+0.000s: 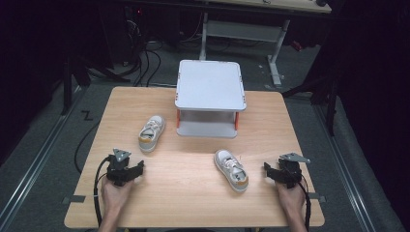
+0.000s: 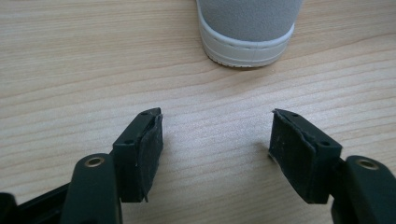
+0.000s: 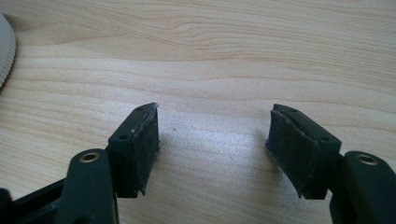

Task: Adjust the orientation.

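I hold two grippers low over a wooden table point(image 1: 193, 193), one in each hand, and two small white shoes lie on the wood between them.

The left shoe point(image 1: 152, 133) lies ahead of my left gripper point(image 1: 137, 170), near it but apart. Its long axis runs from near-left to far-right — tan heel toward me, toe angled away toward the rack. In the left gripper view its heel point(image 2: 247, 32) faces me, just beyond the jaws.

The right shoe point(image 1: 231, 169) lies just left of my right gripper point(image 1: 267, 170), not touching it. Its axis slants the other way — toe toward the far left, tan heel toward the near right.

Both grippers are spread wide with nothing between the pads; bare wood shows in each gap, seen in the right gripper view point(image 3: 212, 140) as well.

One white two-level rack point(image 1: 210, 86) stands at the far middle of the table, behind both shoes.
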`<state>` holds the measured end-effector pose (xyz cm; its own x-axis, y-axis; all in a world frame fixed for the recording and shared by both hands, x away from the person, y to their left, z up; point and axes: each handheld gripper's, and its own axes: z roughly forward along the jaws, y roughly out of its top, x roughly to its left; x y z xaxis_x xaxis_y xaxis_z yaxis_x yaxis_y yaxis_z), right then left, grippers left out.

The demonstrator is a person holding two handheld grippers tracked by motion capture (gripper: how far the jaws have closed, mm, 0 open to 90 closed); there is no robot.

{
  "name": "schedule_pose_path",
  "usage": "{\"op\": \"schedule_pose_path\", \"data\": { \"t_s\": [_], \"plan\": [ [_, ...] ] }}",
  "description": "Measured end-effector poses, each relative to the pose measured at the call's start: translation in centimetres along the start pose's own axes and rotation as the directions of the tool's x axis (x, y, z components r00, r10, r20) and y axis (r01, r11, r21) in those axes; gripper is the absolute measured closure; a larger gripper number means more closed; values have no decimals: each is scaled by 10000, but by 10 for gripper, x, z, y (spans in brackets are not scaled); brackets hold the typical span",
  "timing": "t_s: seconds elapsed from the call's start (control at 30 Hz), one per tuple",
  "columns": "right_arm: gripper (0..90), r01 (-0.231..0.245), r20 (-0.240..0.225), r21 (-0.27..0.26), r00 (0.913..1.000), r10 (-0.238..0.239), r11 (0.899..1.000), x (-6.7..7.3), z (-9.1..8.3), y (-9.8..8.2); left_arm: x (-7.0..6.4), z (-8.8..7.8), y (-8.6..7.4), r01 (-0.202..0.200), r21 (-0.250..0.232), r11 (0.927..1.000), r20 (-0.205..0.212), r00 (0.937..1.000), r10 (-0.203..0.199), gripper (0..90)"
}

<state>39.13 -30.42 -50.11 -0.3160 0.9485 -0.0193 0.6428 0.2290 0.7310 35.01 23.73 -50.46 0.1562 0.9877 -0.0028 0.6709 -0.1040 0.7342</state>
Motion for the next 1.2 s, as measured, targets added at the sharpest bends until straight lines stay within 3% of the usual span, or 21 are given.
{"op": "schedule_pose_path", "data": {
  "t_s": [0.07,0.2,0.23,0.33,0.63,0.8,1.2],
  "plan": [
    [339,2,-5,1,10000,-2,10000,0,0,0,-1,0,1,-56,-78,10000,19,10000,57,358],
    [339,33,-15,-7,10000,-33,10000,0,0,0,-1,-5,5,-71,-213,9997,515,9986,82,368],
    [340,-25,-1,11,10000,25,10000,0,0,0,0,-7,8,-10,-194,9998,854,9963,27,359],
    [340,-26,2,10,10000,26,10000,0,0,0,0,-10,10,24,-342,9994,1147,9934,16,372],
    [339,-18,-2,11,10000,18,10000,0,0,0,-7,-22,23,-398,-643,9971,1129,9925,469,397],
    [338,44,-19,-8,10000,-44,10000,0,0,0,-8,-27,34,-370,-787,9962,1227,9914,465,414],
    [339,46,-34,-6,10000,-46,10000,0,0,0,-13,-31,73,-942,-789,9924,1160,9879,1030,457]
  ]
}}
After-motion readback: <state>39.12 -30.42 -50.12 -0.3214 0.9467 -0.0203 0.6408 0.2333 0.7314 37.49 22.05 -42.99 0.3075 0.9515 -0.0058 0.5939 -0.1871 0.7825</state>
